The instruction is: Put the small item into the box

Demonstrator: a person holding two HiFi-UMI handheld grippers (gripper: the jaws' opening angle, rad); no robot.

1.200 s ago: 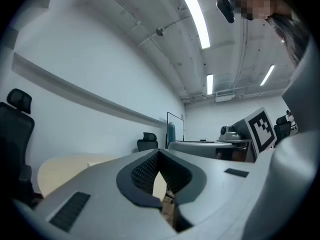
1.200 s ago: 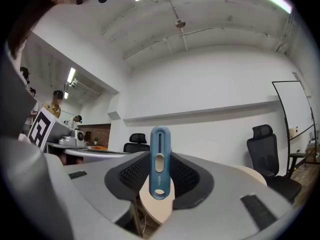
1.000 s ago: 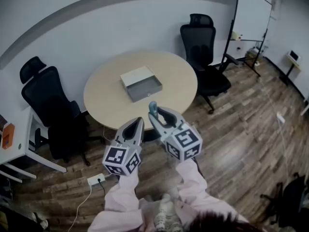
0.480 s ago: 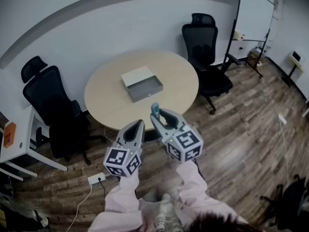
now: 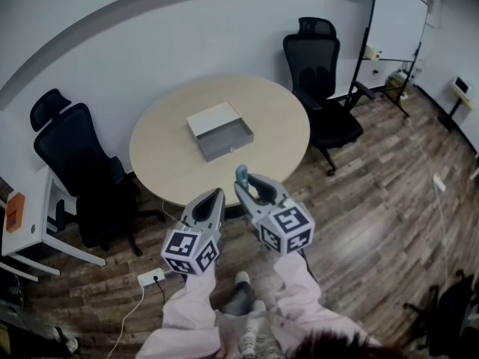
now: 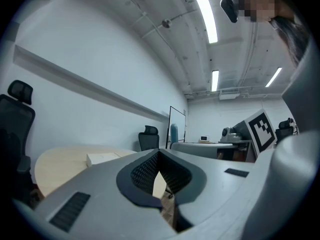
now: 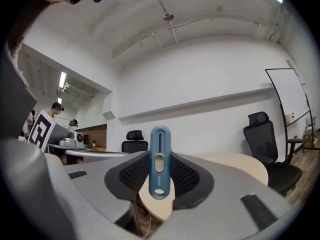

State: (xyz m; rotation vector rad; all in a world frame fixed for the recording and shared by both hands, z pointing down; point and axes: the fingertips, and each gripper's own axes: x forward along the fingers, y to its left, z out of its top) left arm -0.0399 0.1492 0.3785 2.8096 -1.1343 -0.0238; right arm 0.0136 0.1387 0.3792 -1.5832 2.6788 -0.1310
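Right gripper [image 5: 251, 186] is clamped on the small blue item [image 5: 241, 173], a slim plastic piece with a long slot and a hole near its lower end. It stands upright between the ribbed pads, top poking well above the jaws. Left gripper [image 5: 215, 196] rides just beside it with jaws closed tip to tip and nothing between them. Now the change: over the last second both grippers have eased a little lower and drifted slightly, side by side and pointing level, and a dark shoe [image 5: 239, 298] has swung into view below the sleeves. That looks like a step toward the round tabletop [image 5: 278, 118]. The grip hasn't budged, and the item sits just as it did a second ago. The open grey box [image 5: 227, 146] waits near the middle of the tabletop, mouth up and well apart from both grippers, which hang short of the tabletop's near edge, over the wooden floor [image 5: 374, 223]. So the pick-up looks done and this is the carry, roughly the halfway mark by my reading. What's left is to reach out over the box, bring the item down inside the walls and let go. One thing to watch: that tall, narrow piece could tip or catch the box's rim on release.
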